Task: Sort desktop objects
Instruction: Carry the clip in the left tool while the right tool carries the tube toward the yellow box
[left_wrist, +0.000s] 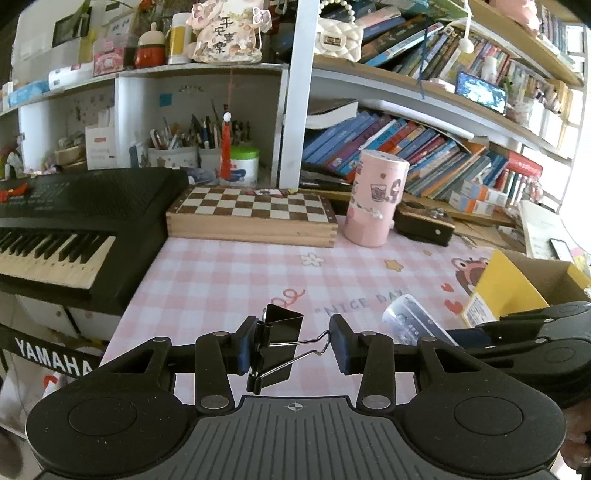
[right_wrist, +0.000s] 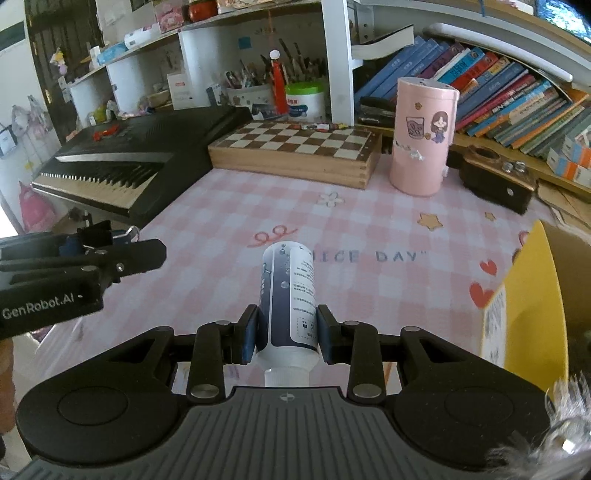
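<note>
Held between the left gripper's (left_wrist: 293, 347) part-open fingers, a black clip (left_wrist: 277, 347) hangs above the pink bench (left_wrist: 229, 273), seen best from the left wrist; "YAMAHA" marks the keyboard (left_wrist: 70, 221) there. Only the right view shows the right gripper (right_wrist: 286, 332) fingers closed on a bottle (right_wrist: 288, 291) over "DAY"; "GenRobot.AI" shows; a yellow box (right_wrist: 528, 306) stands right.
</note>
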